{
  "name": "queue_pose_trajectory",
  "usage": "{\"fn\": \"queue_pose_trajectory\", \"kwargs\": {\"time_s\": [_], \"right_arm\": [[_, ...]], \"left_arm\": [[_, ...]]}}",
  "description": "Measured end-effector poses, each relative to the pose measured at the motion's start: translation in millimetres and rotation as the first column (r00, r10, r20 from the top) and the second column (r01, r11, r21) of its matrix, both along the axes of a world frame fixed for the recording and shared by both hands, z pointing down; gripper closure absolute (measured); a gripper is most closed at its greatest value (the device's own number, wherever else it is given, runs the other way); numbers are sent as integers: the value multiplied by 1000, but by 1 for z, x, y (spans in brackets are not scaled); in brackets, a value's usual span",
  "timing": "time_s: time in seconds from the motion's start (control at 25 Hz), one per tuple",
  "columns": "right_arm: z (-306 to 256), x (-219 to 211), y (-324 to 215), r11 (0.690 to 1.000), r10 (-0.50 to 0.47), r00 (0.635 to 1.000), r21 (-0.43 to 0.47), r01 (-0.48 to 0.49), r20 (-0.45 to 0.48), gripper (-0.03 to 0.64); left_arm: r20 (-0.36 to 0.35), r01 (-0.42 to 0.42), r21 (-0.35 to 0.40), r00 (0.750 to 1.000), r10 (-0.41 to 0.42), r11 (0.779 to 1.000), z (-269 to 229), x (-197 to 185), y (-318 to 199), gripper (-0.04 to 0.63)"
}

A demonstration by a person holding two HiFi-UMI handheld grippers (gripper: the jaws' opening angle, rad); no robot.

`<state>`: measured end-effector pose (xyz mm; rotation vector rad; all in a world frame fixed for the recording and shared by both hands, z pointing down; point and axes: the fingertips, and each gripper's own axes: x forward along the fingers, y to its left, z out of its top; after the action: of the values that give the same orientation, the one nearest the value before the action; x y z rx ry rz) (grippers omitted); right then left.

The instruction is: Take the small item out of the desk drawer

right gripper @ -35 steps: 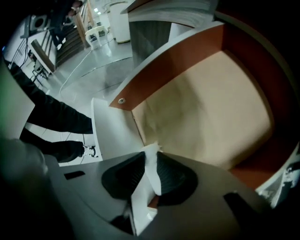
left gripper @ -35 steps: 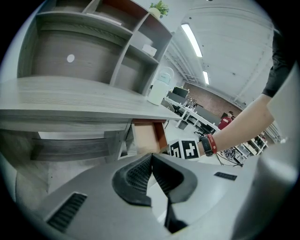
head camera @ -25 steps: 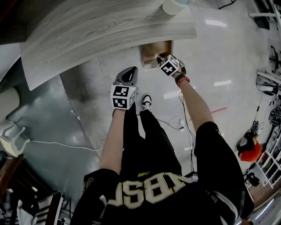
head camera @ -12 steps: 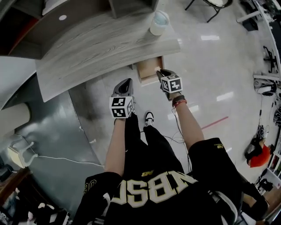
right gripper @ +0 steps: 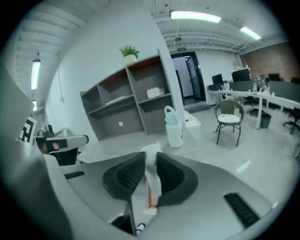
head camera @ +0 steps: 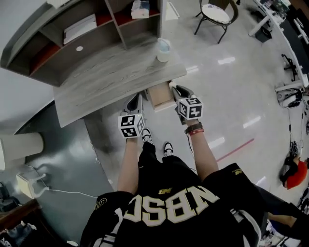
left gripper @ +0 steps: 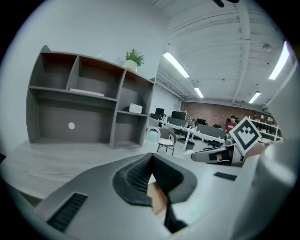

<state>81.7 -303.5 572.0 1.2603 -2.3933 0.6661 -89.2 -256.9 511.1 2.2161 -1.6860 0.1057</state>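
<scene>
The wooden drawer (head camera: pixel 161 96) stands pulled out from under the front edge of the grey desk (head camera: pixel 106 77). My right gripper (head camera: pixel 177 89) is just right of the drawer, level with the desk edge. A small white item (right gripper: pixel 151 164) is pinched upright between its pads, and the jaws are opening slightly around it. My left gripper (head camera: pixel 135 98) is just left of the drawer, its jaws shut with nothing in them. The right gripper view looks over the desktop (right gripper: pixel 140 140). In the left gripper view a strip of brown wood (left gripper: pixel 157 199) shows below the joined tips.
A translucent jug (head camera: pixel 163 49) stands at the desk's right end. A shelf unit (head camera: pixel 82 29) with papers and a box sits on the desk's far side. A chair (head camera: pixel 215 12) stands beyond on the shiny floor. My feet (head camera: pixel 155 140) are below the drawer.
The right gripper has come away from over the drawer to its right side. The left gripper has moved up to the desk edge. The head view now takes in more of the desk.
</scene>
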Motion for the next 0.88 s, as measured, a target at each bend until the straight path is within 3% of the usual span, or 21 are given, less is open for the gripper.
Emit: {"fn": "queue_pose_trajectory", "kwargs": {"time_s": [0.28,0.6,0.88], "right_arm": [[-100,11,19,980,52,999,193,-49,-11,529],[-190,2,54,918,43,999,394,-51,29,530],[-218,9,62,884,62,997,462,-76,47,531]], "left_arm": [[4,54,121,999,-54,991,-73,-8,17,581],[42,73,267,995,-87,961,-142,-2,40,581],[57,84,320,993,-108,944,-167,5,52,581]]}}
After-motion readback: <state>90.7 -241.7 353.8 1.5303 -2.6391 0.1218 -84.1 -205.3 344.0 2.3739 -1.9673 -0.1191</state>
